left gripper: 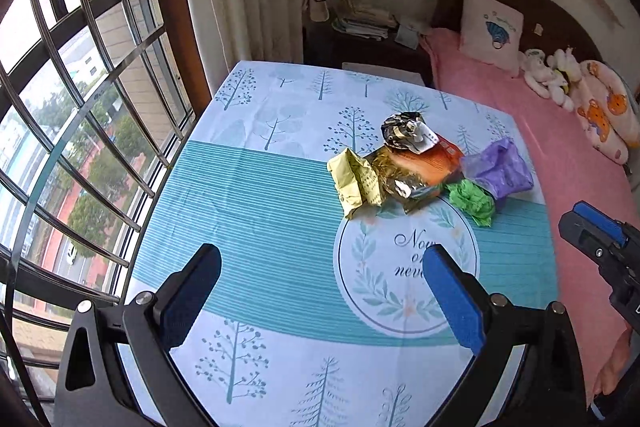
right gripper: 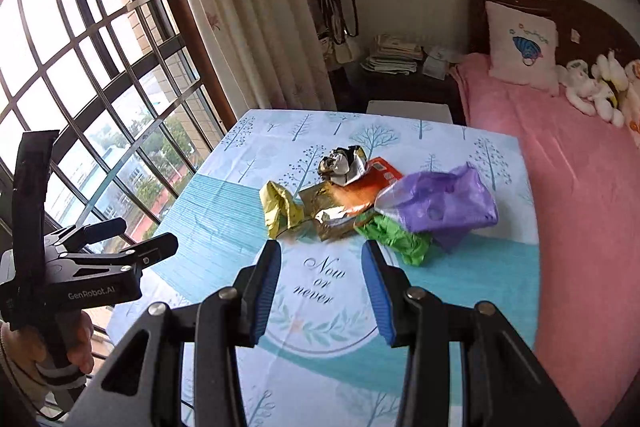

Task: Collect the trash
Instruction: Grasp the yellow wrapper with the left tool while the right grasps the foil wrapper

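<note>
1. The right gripper (right gripper: 322, 291) hangs above the surface (right gripper: 224, 223), jaws parted with nothing between them.
2. Ahead lies a trash pile: yellow wrapper (right gripper: 280, 209), gold foil (right gripper: 332, 219), orange packet (right gripper: 370, 183), purple bag (right gripper: 444, 203), green bag (right gripper: 404, 235).
3. At left, a hand (right gripper: 78, 343) holds the left gripper (right gripper: 120, 239).
4. A pink bed (right gripper: 580, 179) borders the surface's right side.

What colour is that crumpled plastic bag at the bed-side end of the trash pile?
Purple plastic bag, slightly see-through; it shows best in the right wrist view.
</note>
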`<state>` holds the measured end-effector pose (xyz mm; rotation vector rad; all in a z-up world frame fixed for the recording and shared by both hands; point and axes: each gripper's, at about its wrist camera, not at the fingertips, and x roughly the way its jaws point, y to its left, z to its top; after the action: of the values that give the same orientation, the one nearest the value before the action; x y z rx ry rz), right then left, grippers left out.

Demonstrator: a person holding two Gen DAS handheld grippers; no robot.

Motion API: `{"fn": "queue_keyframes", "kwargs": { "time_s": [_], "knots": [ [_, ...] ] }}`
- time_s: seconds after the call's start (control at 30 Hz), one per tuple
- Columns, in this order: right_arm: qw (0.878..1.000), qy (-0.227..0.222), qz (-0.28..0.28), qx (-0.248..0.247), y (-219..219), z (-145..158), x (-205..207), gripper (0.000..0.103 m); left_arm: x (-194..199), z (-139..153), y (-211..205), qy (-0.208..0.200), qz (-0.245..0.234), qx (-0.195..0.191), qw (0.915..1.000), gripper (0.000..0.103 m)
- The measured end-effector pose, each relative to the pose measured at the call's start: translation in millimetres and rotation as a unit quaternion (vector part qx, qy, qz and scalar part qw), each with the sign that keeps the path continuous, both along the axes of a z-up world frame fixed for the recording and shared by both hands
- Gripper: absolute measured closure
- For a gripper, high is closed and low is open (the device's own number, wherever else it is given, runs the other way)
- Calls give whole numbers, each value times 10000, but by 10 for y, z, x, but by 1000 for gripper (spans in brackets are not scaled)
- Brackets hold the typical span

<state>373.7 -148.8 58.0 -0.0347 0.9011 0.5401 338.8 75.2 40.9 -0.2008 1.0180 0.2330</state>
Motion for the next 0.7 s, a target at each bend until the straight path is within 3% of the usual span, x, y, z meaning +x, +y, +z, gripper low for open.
{"fn": "queue_keyframes", "kwargs": {
  "time_s": [0.1,0.47,0.7],
  "knots": [
    [9998,73,203,4,49,-108,423,48,373,-211,-19,228,288,-55,9993,3],
    [9970,605,489,-51,451,-603,1624,42,1346,-862,-52,900,813,-207,9924,3],
    [9909,1198,603,-96,718,-1005,1996,32,1582,-1190,51,1241,1181,-323,9847,4]
  ]
}}
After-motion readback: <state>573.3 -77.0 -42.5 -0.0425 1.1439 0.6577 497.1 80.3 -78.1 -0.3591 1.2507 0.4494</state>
